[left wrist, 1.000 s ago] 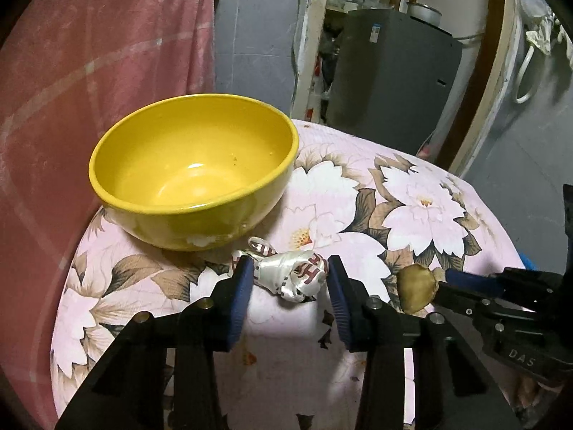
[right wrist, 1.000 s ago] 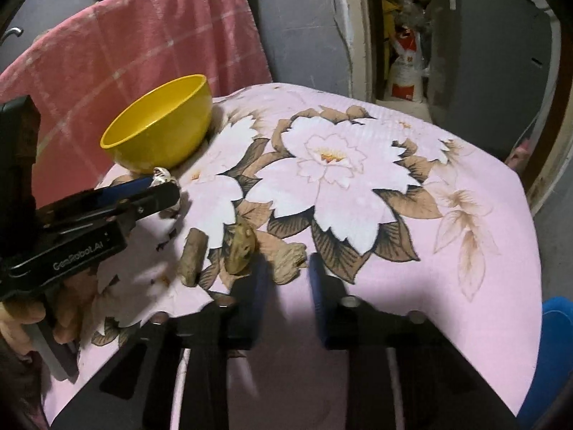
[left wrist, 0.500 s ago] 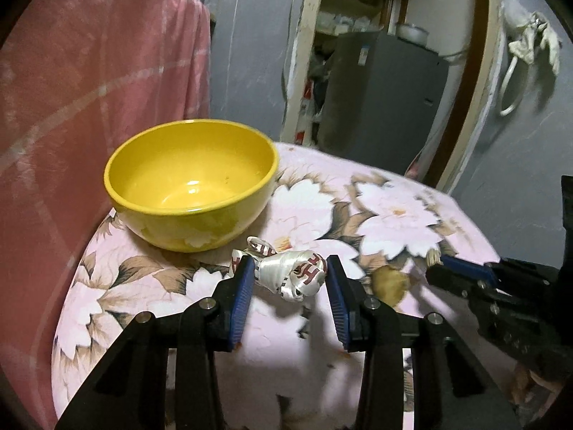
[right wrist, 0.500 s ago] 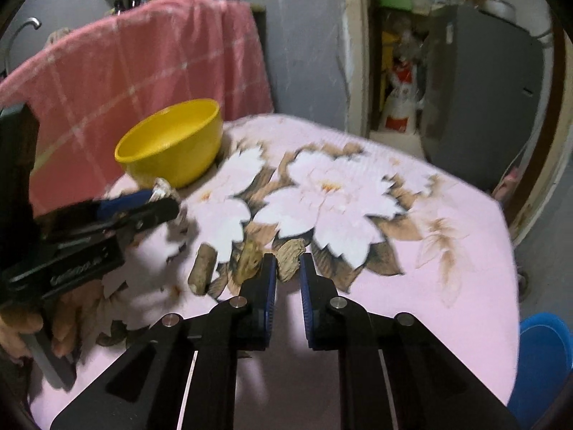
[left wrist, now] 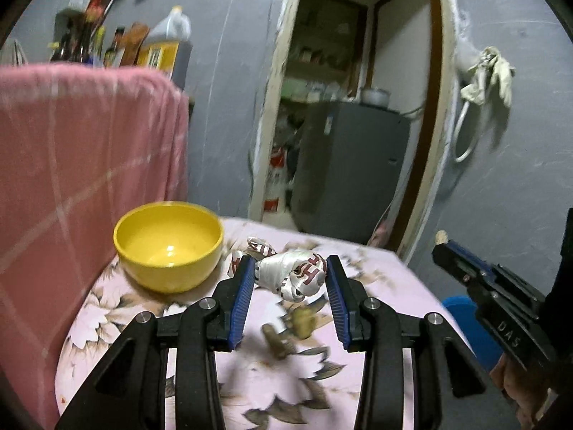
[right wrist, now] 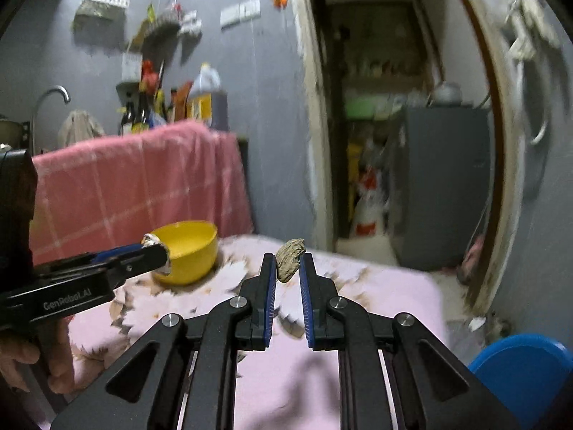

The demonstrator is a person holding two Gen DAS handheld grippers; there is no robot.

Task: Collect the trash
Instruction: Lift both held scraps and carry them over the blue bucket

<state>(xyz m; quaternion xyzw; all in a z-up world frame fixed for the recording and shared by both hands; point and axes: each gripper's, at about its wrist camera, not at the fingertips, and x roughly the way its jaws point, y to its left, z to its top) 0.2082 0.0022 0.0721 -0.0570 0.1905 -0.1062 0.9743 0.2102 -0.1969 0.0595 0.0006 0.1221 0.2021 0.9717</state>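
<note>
Left gripper (left wrist: 290, 275) clamps the crumpled wrapper (left wrist: 292, 275) and right gripper (right wrist: 288, 263) pinches a brown scrap (right wrist: 290, 258) only at the fingertips, so a jolt could drop the scrap short of the blue bin (right wrist: 523, 369).

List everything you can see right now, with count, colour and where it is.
bowl: one, yellow, on the table beside the pink cloth
wrapper: one, silver and red, held in the left gripper
brown scrap: one, held in the right gripper
scraps: two, brown, on the table
table: one, pink flowered cover
pink cloth: one, hanging behind the bowl
bin: one, blue, beside the table
left gripper: black, blue pads, jaws shut on wrapper
right gripper: black, jaws shut on brown scrap
</note>
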